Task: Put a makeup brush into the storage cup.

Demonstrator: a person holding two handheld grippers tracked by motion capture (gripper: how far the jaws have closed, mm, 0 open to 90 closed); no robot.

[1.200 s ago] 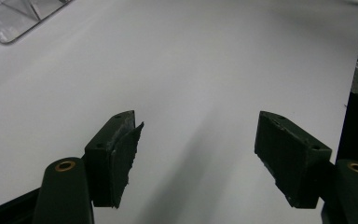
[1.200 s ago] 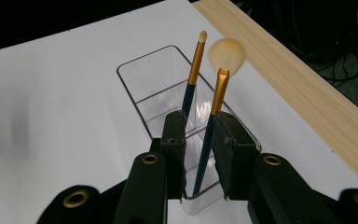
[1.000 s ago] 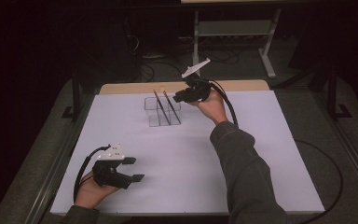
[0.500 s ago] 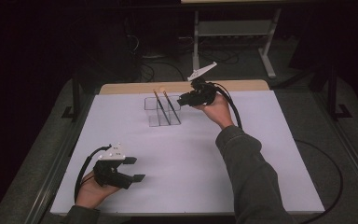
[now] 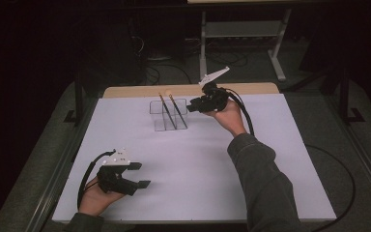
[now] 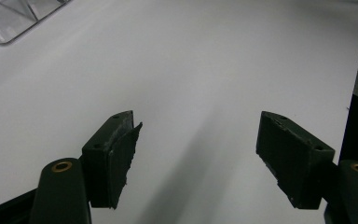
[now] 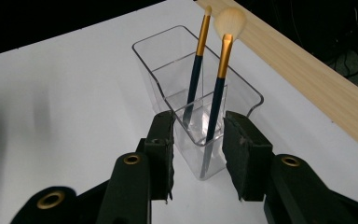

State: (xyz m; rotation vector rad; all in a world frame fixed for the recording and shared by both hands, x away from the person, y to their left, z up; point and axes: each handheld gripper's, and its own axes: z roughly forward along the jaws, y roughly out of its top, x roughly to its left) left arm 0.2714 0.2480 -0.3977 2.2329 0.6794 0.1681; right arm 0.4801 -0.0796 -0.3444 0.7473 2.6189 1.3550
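Note:
A clear plastic holder (image 5: 160,123) (image 7: 242,95) stands on the white table top near its far edge. Two gold-and-dark makeup brushes lean in it: a thin one (image 5: 166,112) (image 7: 196,70) and a fluffy-tipped one (image 5: 178,111) (image 7: 220,77). My right gripper (image 5: 193,107) (image 7: 196,128) hovers just right of the holder, pointing at it. Its jaws have just been opening and the pads press on nothing; the holder's near end shows past the gap. At the front left my left gripper (image 5: 140,175) (image 6: 198,135) rests open, nothing between its jaws. A corner of the holder (image 6: 9,18) shows there too.
A wooden strip (image 5: 183,90) (image 7: 307,79) runs along the table's far edge. Beyond it stand a metal rack (image 5: 241,34) and cables on the dark floor. A black cable (image 5: 338,193) trails off the right side. White table top (image 5: 193,164) spreads between the hands.
My right gripper has drawn back slightly to the right of the holder and its jaws stand wider. The left gripper has not moved.

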